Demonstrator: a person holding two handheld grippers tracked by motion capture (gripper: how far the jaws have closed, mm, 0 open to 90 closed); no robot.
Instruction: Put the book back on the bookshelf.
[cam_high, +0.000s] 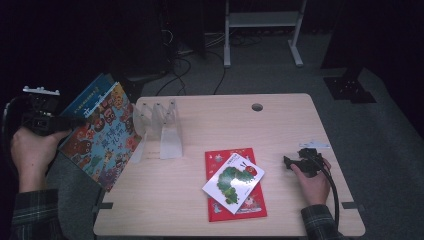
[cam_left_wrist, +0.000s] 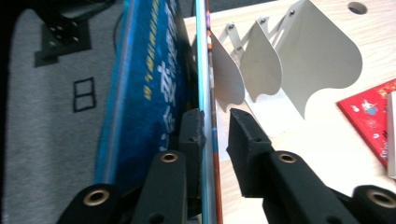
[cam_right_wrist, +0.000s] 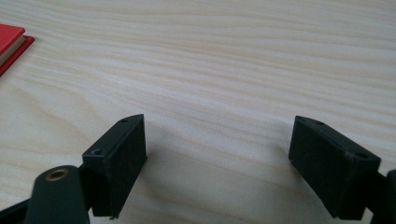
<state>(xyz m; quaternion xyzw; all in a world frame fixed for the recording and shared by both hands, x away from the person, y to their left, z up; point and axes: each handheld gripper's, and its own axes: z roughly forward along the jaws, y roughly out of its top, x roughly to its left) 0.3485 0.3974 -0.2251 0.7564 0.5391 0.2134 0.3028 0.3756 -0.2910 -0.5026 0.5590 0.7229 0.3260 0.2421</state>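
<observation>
My left gripper (cam_high: 67, 122) is off the table's left edge, in a hand, with the edge of a colourful picture book (cam_high: 105, 135) between its jaws. In the left gripper view the left pad of this gripper (cam_left_wrist: 217, 116) lies against the picture book's thin edge (cam_left_wrist: 208, 56), and the right pad stands a little apart from it. A blue book (cam_high: 90, 95) (cam_left_wrist: 149, 84) leans behind it. Both books tilt beside a white metal book rack (cam_high: 162, 130) (cam_left_wrist: 317, 56). My right gripper (cam_high: 290, 162) (cam_right_wrist: 217, 135) rests open on bare wood at the right.
A red book (cam_high: 220, 210) (cam_left_wrist: 369, 112) (cam_right_wrist: 9, 39) lies flat mid-table with a caterpillar book (cam_high: 233, 182) on top. The table (cam_high: 280, 125) has a cable hole (cam_high: 257, 107) at the back. A white slip (cam_high: 315, 144) lies by the right gripper. Cables and a white frame (cam_high: 260, 20) stand behind.
</observation>
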